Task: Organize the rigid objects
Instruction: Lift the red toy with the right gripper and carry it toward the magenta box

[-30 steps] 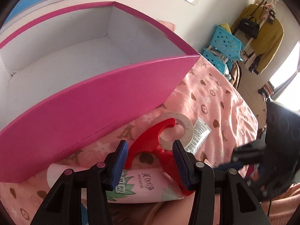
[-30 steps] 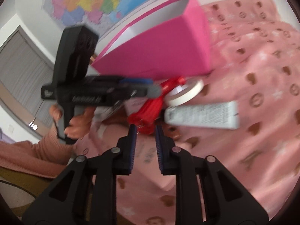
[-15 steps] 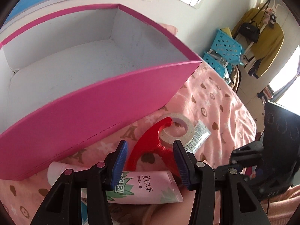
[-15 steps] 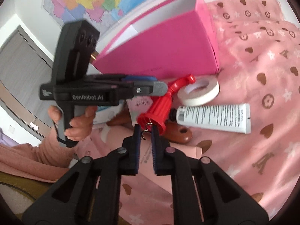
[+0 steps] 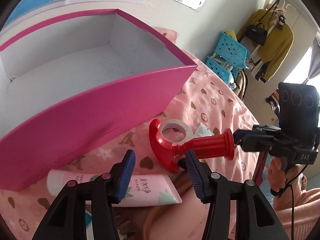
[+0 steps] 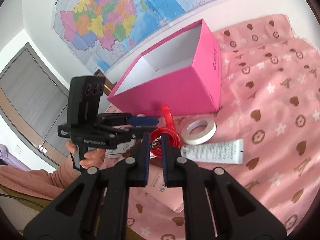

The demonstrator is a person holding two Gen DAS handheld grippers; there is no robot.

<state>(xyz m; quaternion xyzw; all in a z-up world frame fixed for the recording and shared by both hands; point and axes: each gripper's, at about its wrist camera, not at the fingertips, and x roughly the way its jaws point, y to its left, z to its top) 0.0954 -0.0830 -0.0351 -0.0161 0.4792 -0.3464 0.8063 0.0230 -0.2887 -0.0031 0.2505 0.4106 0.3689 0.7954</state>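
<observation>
Right gripper (image 6: 154,158): I pinch the small ring at the flat end of the red hook toy (image 5: 192,147); jaws have just closed; toy is lifted off the pink cloth (image 6: 280,120)
Left gripper (image 5: 160,176): my jaws are spread, holding nothing
Pink box (image 5: 96,108): far left, open
Tape ring (image 6: 199,131): near the box, right of the toy

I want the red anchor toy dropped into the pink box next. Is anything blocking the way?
Only the pink box's near wall stands between; the red anchor toy, held in the right gripper, must clear its rim. Inside looks bare.
</observation>
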